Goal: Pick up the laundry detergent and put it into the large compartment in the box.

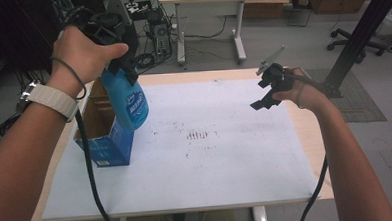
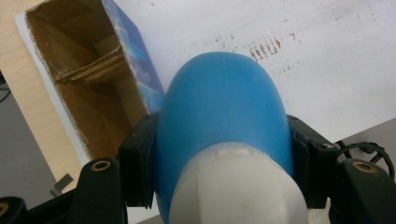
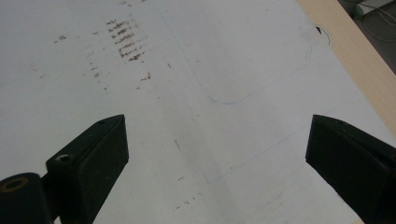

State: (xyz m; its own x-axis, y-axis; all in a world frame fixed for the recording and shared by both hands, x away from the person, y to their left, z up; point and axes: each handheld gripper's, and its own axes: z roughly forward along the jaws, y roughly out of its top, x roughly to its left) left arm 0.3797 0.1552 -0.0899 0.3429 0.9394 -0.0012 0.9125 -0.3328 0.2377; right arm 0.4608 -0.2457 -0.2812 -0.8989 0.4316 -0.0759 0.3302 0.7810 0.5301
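A blue bottle with a white cap end hangs bottom-down in the air, clamped near its top by my left gripper. In the left gripper view the bottle bulges between the two black pads, which press on both its sides. It hovers just right of an open blue cardboard box, whose brown inside holds a folded cardboard insert. My right gripper is held above the right part of the white sheet, its jaws wide apart with nothing between them.
A white sheet with dark smudges covers most of the wooden table. The box stands at the sheet's left edge. Beyond the table are a desk, cables and an office chair on the floor.
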